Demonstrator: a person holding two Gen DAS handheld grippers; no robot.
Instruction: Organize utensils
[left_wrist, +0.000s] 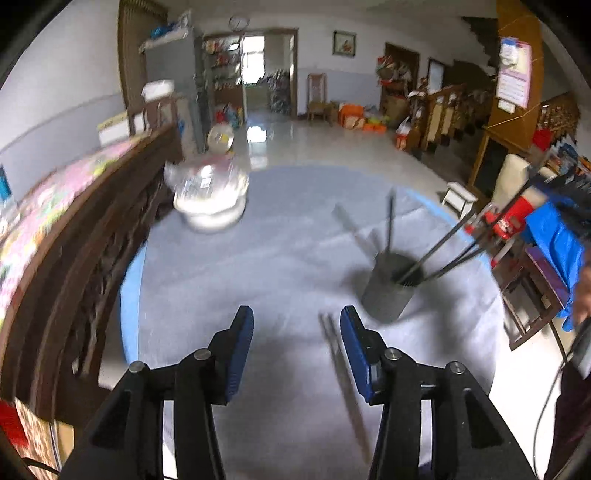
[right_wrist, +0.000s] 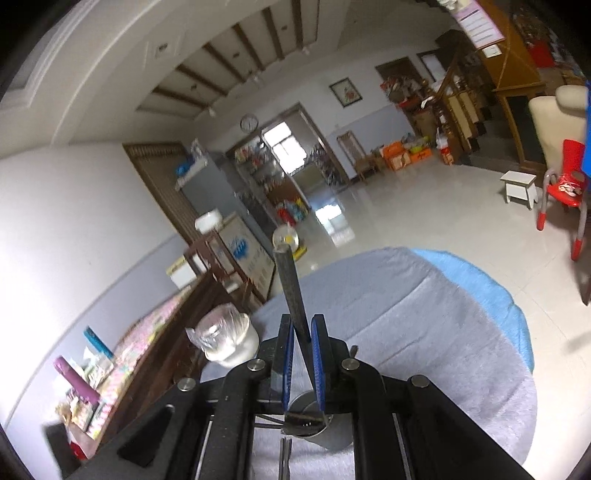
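In the left wrist view my left gripper (left_wrist: 297, 326) hangs open over the grey cloth, nothing between its blue pads. A thin metal utensil (left_wrist: 330, 343) lies on the cloth just inside its right-hand finger. Beyond it to the right stands a grey cylindrical holder (left_wrist: 388, 295). Several dark sticks (left_wrist: 443, 251) lean out of it toward the blurred right edge. In the right wrist view my right gripper (right_wrist: 302, 321) is shut on a dark stick (right_wrist: 290, 284) that points up and away. The holder (right_wrist: 314, 421) sits below its jaws.
A glass jar wrapped in plastic (left_wrist: 210, 195) stands at the table's far left, also seen as the jar (right_wrist: 225, 339). The round table (left_wrist: 258, 258) carries a grey cloth over blue. A dark wooden bench (left_wrist: 92, 240) lies left, a red chair (right_wrist: 565, 184) right.
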